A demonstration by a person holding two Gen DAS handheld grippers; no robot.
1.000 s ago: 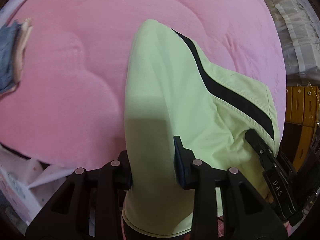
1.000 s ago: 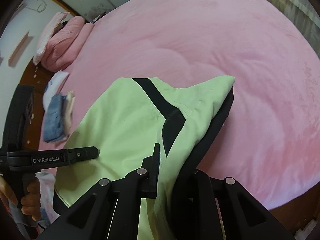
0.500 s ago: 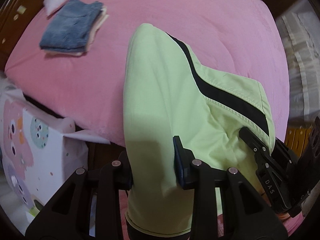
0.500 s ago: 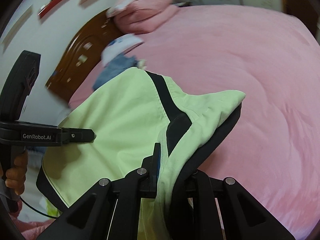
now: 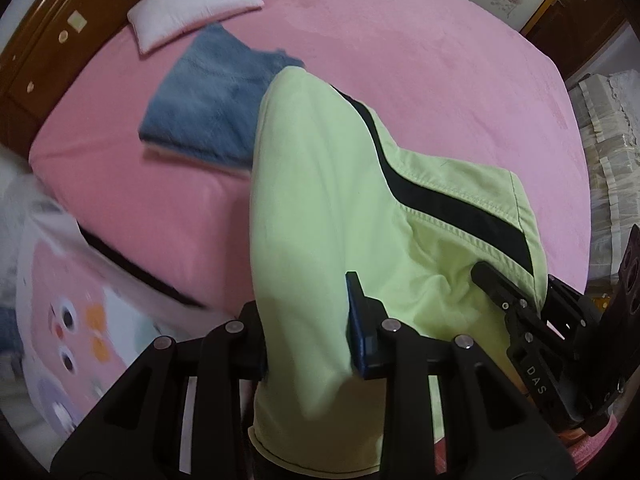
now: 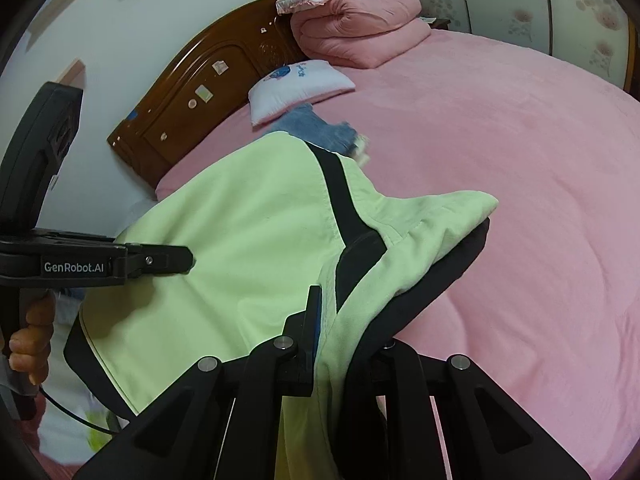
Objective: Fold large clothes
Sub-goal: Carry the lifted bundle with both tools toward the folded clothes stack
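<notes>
Pink bed (image 6: 520,200) fills both views, and everything plays out above its near edge. Closest in, the left gripper (image 5: 306,340) has its fingers clamped on a thick fold of the green garment (image 5: 320,220), cloth bunched right between them. Over on the other side, the right gripper (image 6: 344,336) is pinched on the garment's other corner, green and black layers squeezed together between its fingers. So both ends are held, and the garment hangs lifted between the two, draped forward over the bed's edge with its black stripe (image 5: 440,200) running across the top layer.

It already looks doubled: in the right view a black underside shows beneath the green layer, so at least one fold seems to be in. What I can't tell is how many folds it has had, since the lower part drops out of sight below the grippers.

A bit further out, the jeans (image 5: 208,92) lie folded flat on the bed, which reads as one piece finished. The garment's far tip seems to overlap them in both views, though whether it touches is unclear. Beyond that sits a white pillow (image 6: 298,88), then a folded pink quilt (image 6: 360,28) against the headboard (image 6: 208,92).

My read: mid-job. Still to come is setting this piece down neat, perhaps by the jeans.
</notes>
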